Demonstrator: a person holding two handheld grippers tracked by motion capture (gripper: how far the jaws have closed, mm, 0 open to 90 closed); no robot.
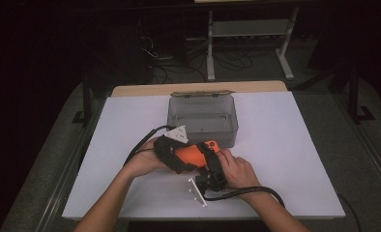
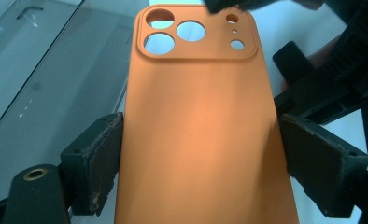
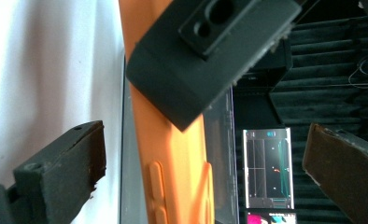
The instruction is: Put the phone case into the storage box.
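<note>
An orange phone case [image 1: 192, 154] hangs just above the white table, in front of a clear grey plastic box [image 1: 203, 116]. My left gripper [image 1: 181, 155] comes in from the left. In the left gripper view it [image 2: 201, 158] is shut on the case [image 2: 196, 130], one pad pressing each long edge, camera cut-outs at the far end. My right gripper [image 1: 212, 153] reaches up from the near side. In the right gripper view it [image 3: 205, 158] stands open, and the case [image 3: 173, 177] is edge-on between its jaws, touching neither pad.
The box stands open at the back centre of the white table [image 1: 285, 159]. Its clear wall [image 2: 42, 93] lies just left of the case. Cables and a metal stand leg [image 1: 210, 43] sit on the floor beyond. A lit screen [image 3: 266, 168] shows far off.
</note>
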